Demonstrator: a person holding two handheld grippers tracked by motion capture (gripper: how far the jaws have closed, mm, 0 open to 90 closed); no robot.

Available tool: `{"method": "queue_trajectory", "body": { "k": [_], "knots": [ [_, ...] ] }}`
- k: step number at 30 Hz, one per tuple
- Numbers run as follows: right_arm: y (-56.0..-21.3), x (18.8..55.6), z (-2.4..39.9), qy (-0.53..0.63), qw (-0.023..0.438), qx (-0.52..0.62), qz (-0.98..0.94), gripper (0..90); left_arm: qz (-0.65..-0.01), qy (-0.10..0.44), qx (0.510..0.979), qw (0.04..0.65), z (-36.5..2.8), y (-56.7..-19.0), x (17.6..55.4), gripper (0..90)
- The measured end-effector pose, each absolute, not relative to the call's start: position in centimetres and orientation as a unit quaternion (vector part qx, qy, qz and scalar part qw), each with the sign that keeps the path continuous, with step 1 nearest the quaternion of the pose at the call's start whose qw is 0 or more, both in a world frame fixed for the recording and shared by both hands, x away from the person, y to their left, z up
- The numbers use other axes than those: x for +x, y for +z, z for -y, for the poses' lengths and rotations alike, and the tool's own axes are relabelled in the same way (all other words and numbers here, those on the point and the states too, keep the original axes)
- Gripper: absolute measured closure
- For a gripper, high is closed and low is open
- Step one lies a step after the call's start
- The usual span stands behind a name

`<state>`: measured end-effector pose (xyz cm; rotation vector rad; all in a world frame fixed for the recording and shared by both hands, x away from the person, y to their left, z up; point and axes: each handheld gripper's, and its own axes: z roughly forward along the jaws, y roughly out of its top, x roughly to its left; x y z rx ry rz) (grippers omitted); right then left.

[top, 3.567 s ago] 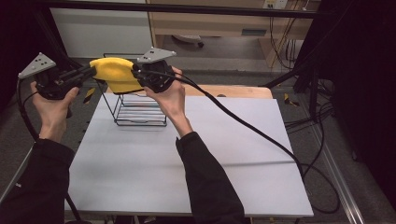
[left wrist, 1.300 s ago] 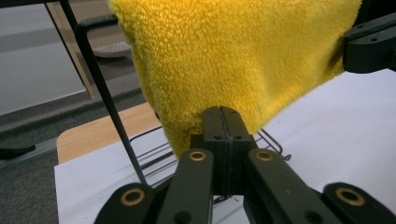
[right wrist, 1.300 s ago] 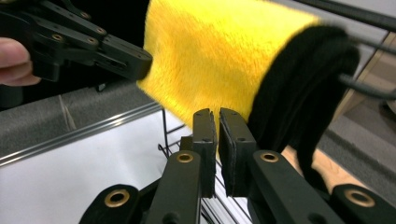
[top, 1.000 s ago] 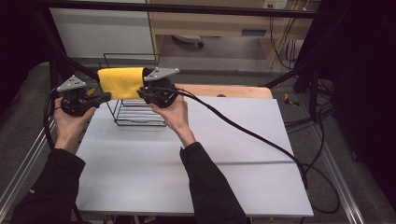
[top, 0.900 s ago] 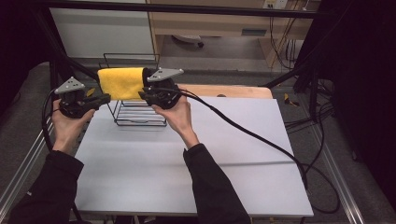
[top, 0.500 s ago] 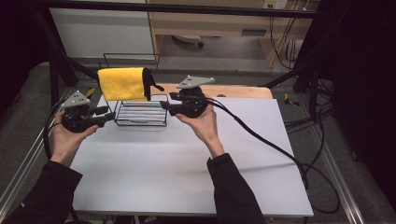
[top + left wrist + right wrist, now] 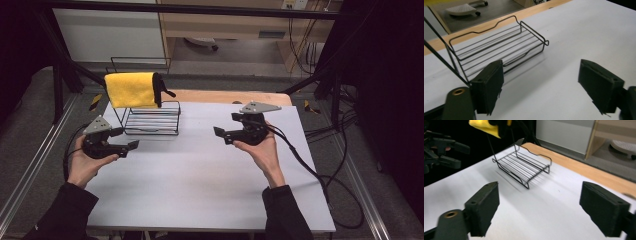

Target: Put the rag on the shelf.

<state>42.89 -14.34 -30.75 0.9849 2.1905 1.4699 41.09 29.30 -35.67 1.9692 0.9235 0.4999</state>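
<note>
white tabletop [image 7: 200, 185] is stretching under both hands, with a wire rack [image 7: 150, 117] standing at its far left. a yellow towel [image 7: 132, 90] is hanging over the rack's top bar – soft, light and floppy, probably best pinched at its two upper corners. left gripper [image 7: 131, 146] and right gripper [image 7: 220, 134] have both just been opening, nothing between their jaws, and are sitting below the towel – well apart from it.

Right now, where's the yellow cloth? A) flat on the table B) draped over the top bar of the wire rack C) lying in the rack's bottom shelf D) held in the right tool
B: the yellow cloth hangs over the top bar of the wire rack, and both the left tool and the right tool sit apart from it with open, empty jaws.
</note>
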Motion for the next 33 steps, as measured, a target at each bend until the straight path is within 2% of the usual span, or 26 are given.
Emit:
{"method": "queue_trajectory", "body": {
  "k": [7,10,21,33],
  "knots": [
    [-34.0,41.9,18.6,0.503,0.156,0.374,-0.763,7.6,-0.369,0.186,0.802,0.431,-28.0,-38.2,40.5,7.1],
    [-35.5,41.6,20.2,0.501,0.153,0.387,-0.759,5.3,-0.367,0.179,0.804,0.433,-27.7,-39.3,40.2,5.4],
    [-40.2,39.7,23.7,0.490,0.142,0.411,-0.756,1.4,-0.371,0.167,0.804,0.433,-27.4,-42.6,39.0,4.2],
    [-43.6,37.8,25.9,0.475,0.129,0.425,-0.760,0.6,-0.370,0.160,0.805,0.435,-27.7,-43.8,38.5,4.5]
  ]
}}
